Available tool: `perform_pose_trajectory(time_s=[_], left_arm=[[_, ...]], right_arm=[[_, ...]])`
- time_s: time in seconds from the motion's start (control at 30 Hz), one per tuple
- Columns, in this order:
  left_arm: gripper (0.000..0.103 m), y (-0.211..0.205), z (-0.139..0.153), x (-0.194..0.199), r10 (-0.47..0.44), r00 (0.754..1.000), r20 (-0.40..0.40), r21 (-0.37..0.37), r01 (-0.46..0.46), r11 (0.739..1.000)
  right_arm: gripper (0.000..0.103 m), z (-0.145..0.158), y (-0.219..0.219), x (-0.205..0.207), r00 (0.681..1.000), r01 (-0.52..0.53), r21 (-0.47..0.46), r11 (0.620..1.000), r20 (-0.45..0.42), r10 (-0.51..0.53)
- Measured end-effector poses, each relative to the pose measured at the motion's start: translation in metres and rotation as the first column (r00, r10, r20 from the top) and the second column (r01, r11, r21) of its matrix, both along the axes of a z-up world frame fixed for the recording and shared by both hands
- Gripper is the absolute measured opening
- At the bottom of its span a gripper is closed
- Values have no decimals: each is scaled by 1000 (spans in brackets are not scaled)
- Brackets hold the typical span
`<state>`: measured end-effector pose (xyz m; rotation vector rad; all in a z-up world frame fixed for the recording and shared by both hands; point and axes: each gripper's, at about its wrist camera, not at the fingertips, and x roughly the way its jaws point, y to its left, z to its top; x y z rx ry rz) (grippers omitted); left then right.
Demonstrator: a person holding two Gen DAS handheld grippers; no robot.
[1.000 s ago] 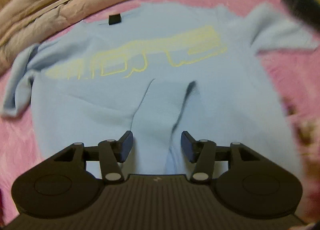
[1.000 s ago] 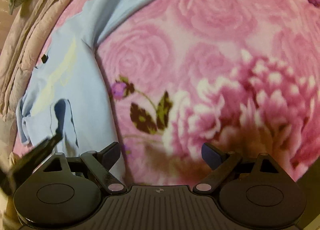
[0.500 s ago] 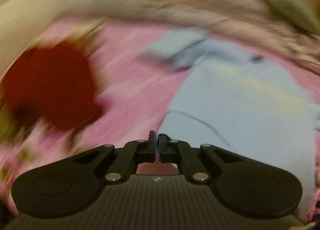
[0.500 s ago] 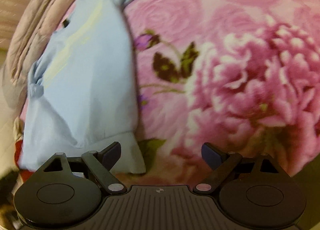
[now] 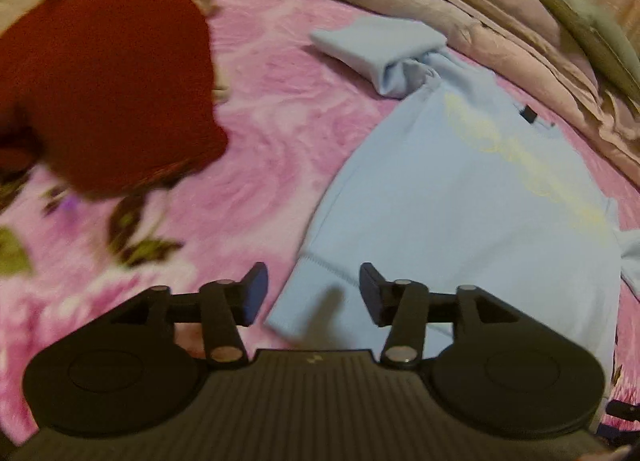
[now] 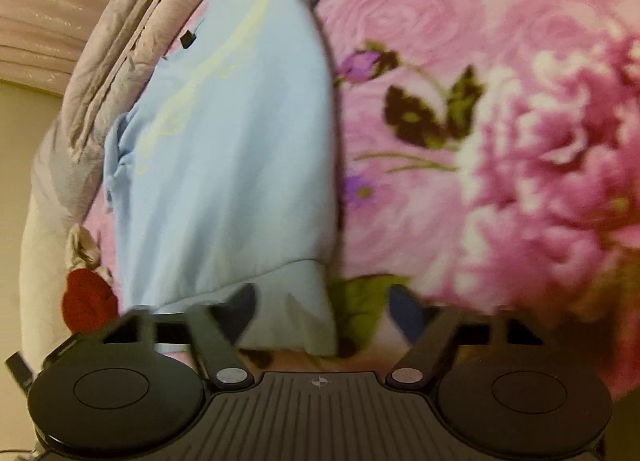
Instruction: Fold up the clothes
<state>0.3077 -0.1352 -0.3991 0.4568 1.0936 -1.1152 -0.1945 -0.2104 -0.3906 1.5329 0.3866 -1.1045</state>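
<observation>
Light-blue sweatshirt with yellow print (image 5: pixel 460 197): hem corners lie between spread left claw (image 5: pixel 313 293) and spread right claw (image 6: pixel 322 311).

Light blue sweatshirt (image 5: pixel 460 189) with a pale yellow print, dark red garment (image 5: pixel 104 81), pink rose-patterned blanket (image 6: pixel 500 141) with green leaves, beige-pink quilt (image 5: pixel 460 9).
</observation>
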Motion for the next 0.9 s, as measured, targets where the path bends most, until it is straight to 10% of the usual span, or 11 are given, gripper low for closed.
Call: perform_pose_trajectory(time_s=[0.13,0.17,0.2,0.23,0.33,0.6,0.83,0.9], left_arm=[[49,-19,-28,2,-58,997,-47,35,60,998],[40,-21,-30,-2,-81,996,-20,42,82,996],[29,-22,-29,-5,-102,995,-7,40,102,994],[13,-18,-26,-4,-87,996,-30,29,88,996],[4,-4,-14,-2,-47,992,-118,-14,45,999],[5,66,19,-76,-76,958,-278,-30,71,997],[9,84,-14,-137,-105,985,-139,161,127,979],[11,76,-4,-140,-125,987,-98,178,141,974]], right_arm=[[58,-12,-12,15,1000,-2,-14,1000,-5,2],[14,-12,-16,18,1000,-10,-10,1000,-13,9],[5,-12,-19,17,1000,-24,1,1000,-18,24],[5,-10,-23,14,999,-43,17,999,-21,43],[4,6,-34,3,992,-115,17,993,-47,116],[4,84,-34,-63,961,-214,-65,975,-195,198],[5,30,-16,-79,921,-219,148,964,-294,254],[30,33,-12,-91,944,-168,125,978,-265,196]])
